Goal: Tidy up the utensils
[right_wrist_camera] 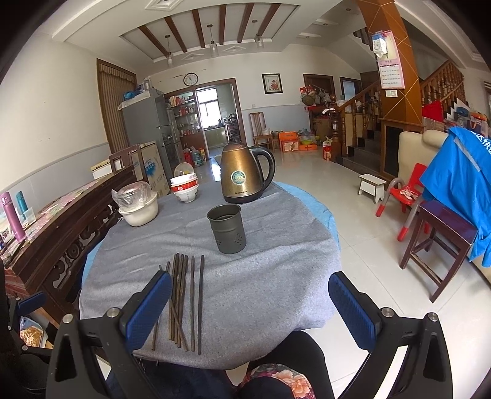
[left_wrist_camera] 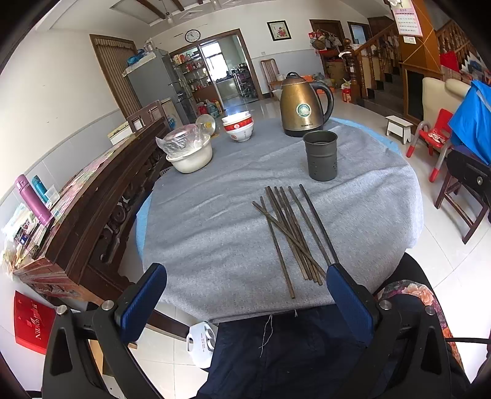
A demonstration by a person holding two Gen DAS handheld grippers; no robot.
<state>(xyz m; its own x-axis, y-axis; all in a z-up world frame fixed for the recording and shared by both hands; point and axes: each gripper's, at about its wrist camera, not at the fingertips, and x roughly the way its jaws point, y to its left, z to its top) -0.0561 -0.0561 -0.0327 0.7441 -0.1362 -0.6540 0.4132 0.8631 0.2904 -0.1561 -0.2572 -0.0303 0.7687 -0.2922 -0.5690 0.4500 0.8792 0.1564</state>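
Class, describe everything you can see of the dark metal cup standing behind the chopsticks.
The utensil holder is a dull grey metal cylinder, slightly narrower at the base, with small drain holes low on its wall. It stands upright with its mouth open and no utensils sticking out, on the grey tablecloth, between the chopsticks and the brass-coloured kettle, touching neither.

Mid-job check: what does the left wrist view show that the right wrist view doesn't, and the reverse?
Left wrist only: a red box and a white jug on the floor. Right wrist only: the left gripper at the edge, and ceiling beams. Both: chopsticks loose on the grey cloth, dark holder, kettle, stacked bowls. Both grippers open, empty.
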